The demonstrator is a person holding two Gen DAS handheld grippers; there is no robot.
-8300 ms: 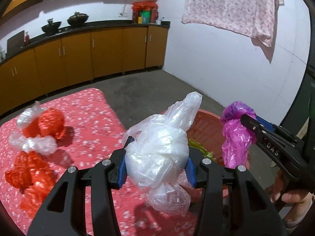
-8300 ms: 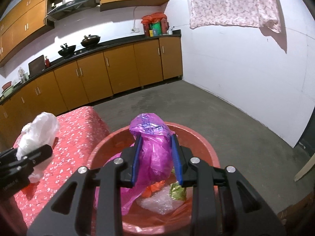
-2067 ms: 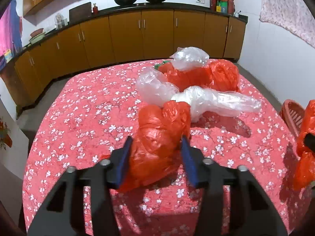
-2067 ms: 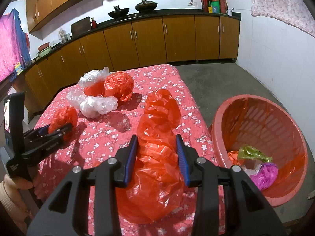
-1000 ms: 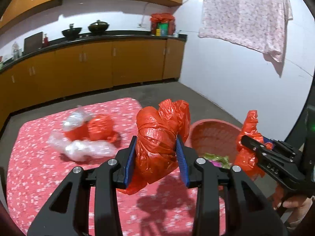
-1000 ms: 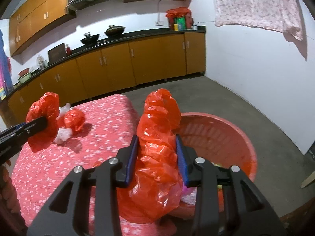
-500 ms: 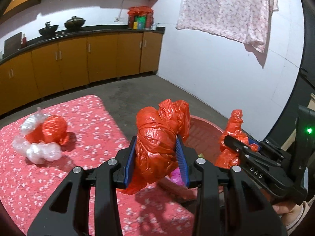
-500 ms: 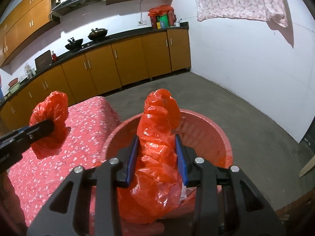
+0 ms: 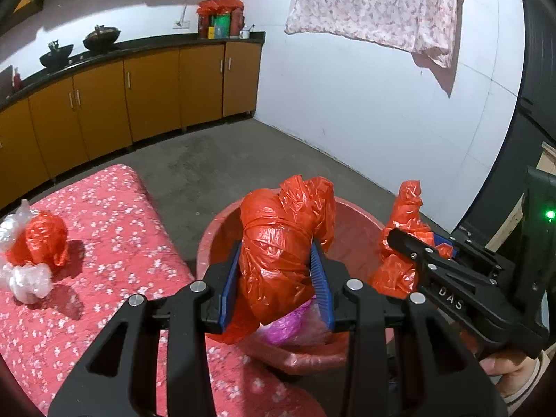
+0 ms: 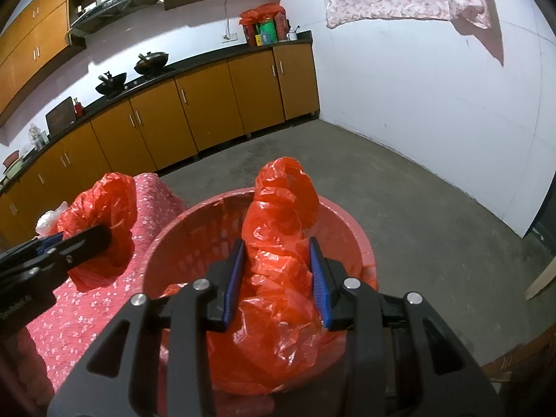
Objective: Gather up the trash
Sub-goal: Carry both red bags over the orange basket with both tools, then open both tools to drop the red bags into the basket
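Left gripper point(image 9: 277, 286) clamped on a red bag point(image 9: 281, 243), right gripper point(image 10: 277, 279) clamped on another red bag point(image 10: 281, 278). Both bags hang over the red basket point(image 10: 351, 239), right of the table point(image 9: 104, 243). More bags point(image 9: 31, 253) lie on the table's far left.

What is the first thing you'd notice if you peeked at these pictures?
Two crumpled red plastic bags, one pinched in the left gripper and one in the right gripper, both held over a big red basket on the floor beside a table with a red flowery cloth. More red and clear bags sit on that cloth.
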